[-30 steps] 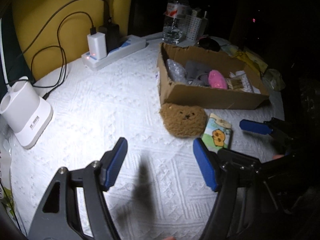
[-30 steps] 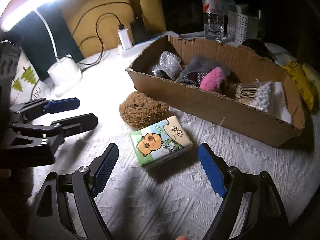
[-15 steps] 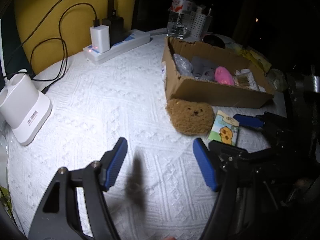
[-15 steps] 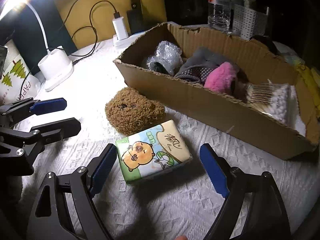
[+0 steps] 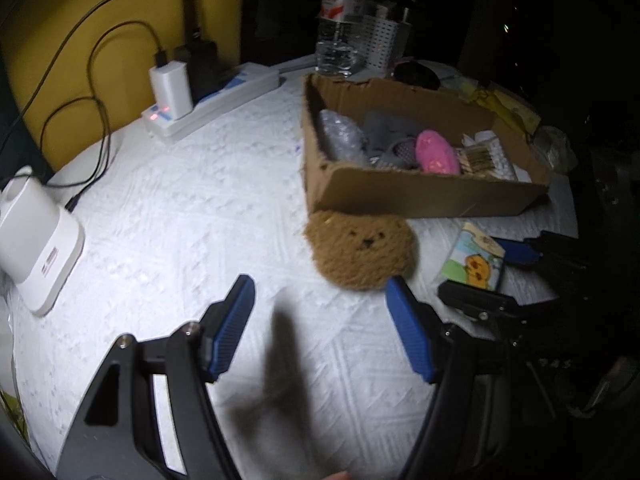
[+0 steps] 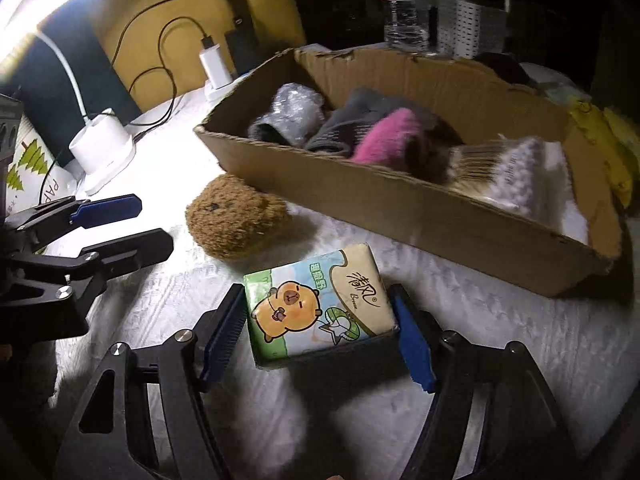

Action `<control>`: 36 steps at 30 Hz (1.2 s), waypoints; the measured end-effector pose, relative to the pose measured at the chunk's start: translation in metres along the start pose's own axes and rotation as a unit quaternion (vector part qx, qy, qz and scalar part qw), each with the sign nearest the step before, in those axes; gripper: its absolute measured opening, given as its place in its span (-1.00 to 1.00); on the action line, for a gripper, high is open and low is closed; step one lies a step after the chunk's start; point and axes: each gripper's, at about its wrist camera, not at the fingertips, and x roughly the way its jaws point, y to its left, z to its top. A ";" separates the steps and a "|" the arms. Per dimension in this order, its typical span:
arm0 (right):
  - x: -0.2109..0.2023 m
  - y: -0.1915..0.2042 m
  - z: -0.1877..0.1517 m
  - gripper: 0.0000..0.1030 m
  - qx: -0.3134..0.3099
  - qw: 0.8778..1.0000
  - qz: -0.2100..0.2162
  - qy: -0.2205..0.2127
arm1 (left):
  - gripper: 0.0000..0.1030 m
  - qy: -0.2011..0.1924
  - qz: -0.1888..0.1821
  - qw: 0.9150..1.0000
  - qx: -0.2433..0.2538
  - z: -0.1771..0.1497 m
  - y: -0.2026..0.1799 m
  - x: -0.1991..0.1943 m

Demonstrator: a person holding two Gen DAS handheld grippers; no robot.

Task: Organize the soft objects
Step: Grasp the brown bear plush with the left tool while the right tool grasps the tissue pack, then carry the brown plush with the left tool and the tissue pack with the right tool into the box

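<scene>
White quilted tablecloth (image 5: 192, 208): right gripper (image 6: 318, 320) clamping cartoon-printed tissue pack (image 6: 316, 304); left gripper (image 5: 320, 312) spread wide near brown plush bear (image 5: 360, 252).

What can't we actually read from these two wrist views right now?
- Right gripper contact with the tissue pack: pads flank it, but whether they press it is unclear, right wrist view.
- Cardboard box floor: near wall hides it, left wrist view.
- Dark item behind the pink plush: motion-blurred, unidentifiable.
- Water bottle top: cut off by the frame edge.
</scene>
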 end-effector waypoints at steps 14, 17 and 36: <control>-0.028 -0.042 -0.016 0.43 0.041 0.999 -0.018 -0.023 | 0.35 0.021 0.016 0.999 0.031 0.013 -0.027 0.039; -0.031 -0.047 -0.018 0.43 0.045 0.998 -0.021 -0.025 | 0.35 0.023 0.011 0.999 0.034 0.012 -0.028 0.044; -0.056 -0.049 -0.025 0.43 0.052 0.997 -0.033 -0.049 | -0.20 0.003 -0.003 0.998 0.063 -0.001 -0.046 0.027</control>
